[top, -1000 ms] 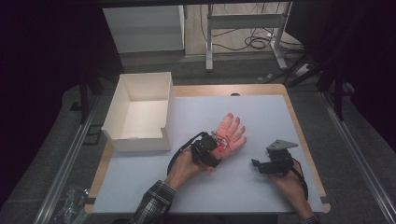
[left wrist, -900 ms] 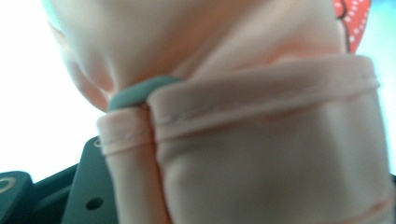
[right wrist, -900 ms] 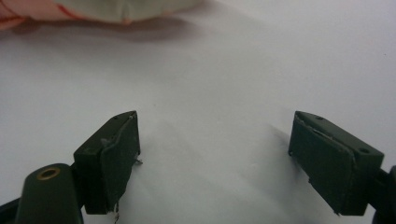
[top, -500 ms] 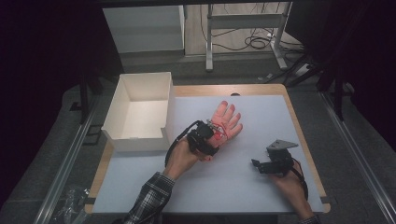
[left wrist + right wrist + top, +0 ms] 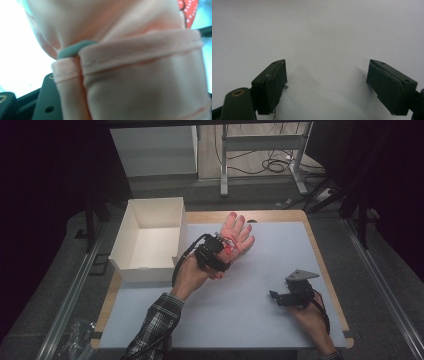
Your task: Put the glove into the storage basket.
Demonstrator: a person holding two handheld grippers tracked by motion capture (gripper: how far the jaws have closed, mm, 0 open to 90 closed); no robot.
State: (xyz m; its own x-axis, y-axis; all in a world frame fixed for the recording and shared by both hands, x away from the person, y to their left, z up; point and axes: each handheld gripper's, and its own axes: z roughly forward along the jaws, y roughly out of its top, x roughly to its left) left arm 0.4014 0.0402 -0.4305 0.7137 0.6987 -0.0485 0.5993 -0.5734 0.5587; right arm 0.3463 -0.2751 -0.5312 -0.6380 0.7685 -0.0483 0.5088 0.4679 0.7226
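Item: pink rubber glove (image 5: 237,233), peach-coloured with a red dotted patch near the cuff, held clear of the white counter (image 5: 280,245) at centre frame, fingers fanned toward the top, just right of the open white box (image 5: 150,240). Left claw (image 5: 220,251) was clamped shut on the glove's cuff; in the left gripper view the folded, stitched cuff (image 5: 140,75) lay pressed across its dark jaws. Right claw (image 5: 278,296) rested at lower right of the high view, well apart from the glove, jaws spread wide over bare counter with nothing between them. Step in hand, as judged: lift and carry of the glove. Next move likely called for a swing left over the box rim and a release inside. Against the earlier frames, the glove and left claw stood higher and nearer the box; the right claw was unmoved.
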